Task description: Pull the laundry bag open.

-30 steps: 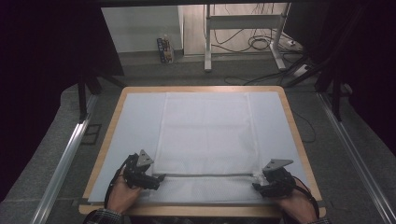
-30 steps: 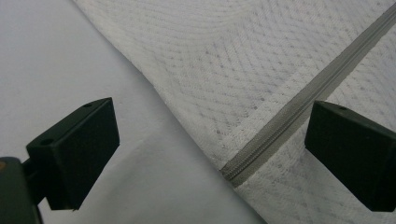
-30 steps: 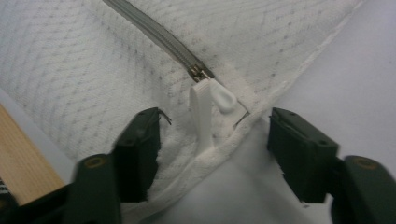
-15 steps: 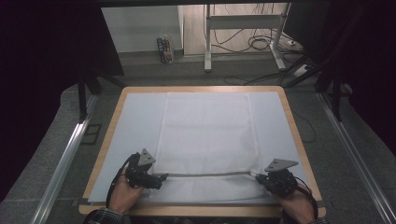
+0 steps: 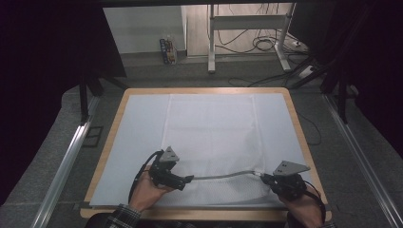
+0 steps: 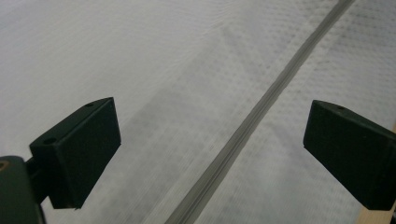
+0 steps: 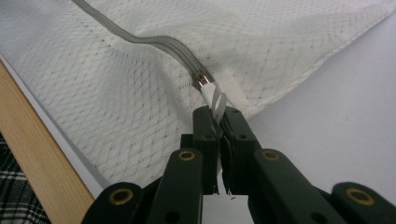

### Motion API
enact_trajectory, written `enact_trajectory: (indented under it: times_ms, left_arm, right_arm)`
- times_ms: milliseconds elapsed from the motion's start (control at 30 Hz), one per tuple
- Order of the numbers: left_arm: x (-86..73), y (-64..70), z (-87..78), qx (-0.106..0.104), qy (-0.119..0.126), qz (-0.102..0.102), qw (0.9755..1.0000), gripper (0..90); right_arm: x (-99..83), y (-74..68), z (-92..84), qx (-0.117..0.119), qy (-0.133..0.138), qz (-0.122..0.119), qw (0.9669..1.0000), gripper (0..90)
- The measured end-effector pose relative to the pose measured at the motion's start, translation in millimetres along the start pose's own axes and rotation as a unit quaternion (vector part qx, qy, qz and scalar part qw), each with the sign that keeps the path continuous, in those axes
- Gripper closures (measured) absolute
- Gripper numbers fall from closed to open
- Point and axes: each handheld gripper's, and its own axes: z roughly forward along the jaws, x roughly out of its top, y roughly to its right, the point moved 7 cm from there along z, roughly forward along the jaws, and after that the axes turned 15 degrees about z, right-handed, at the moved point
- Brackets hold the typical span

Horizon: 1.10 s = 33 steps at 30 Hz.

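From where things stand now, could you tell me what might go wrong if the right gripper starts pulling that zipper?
The right gripper is shut on the thin zipper pull tab; it could slip out under a hard tug. The left gripper stands open over the zipper, pinning nothing, so the white mesh bag may slide or bunch rather than unzip. The zipper already bows near the slider, which might make the slider snag.
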Motion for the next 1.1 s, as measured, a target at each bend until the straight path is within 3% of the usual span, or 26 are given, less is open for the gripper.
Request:
enact_trajectory:
  times_ms: [167, 533, 867, 1033, 1067, 1100]
  left_arm:
    - [26.8, 10.4, 21.4, -0.021, 0.011, 0.029, 0.9993, 4.7]
    - [84.8, 29.2, 66.0, -0.051, 0.039, 0.067, 0.9957, 5.6]
    - [124.7, 41.0, 96.4, -0.064, 0.057, 0.092, 0.9921, 5.8]
    - [138.1, 48.0, 110.7, -0.071, 0.051, 0.113, 0.9897, 5.9]
    - [141.4, 52.1, 114.8, -0.073, 0.064, 0.099, 0.9903, 5.9]
    - [142.1, 53.1, 117.0, -0.076, 0.061, 0.105, 0.9897, 5.9]
  right_arm:
    - [0.8, -0.7, -1.2, 0.000, 0.003, -0.006, 1.0000, 84.6]
    - [2.0, -0.6, -3.0, 0.004, 0.010, -0.008, 0.9999, 84.3]
    - [2.3, -0.4, -3.9, 0.007, 0.012, -0.008, 0.9999, 84.3]
    - [3.1, -0.4, -5.5, 0.006, 0.016, -0.008, 0.9998, 84.3]
    - [3.1, -0.3, -5.7, 0.007, 0.017, -0.008, 0.9998, 84.3]
    - [3.2, -0.4, -5.7, 0.007, 0.017, -0.007, 0.9998, 84.3]
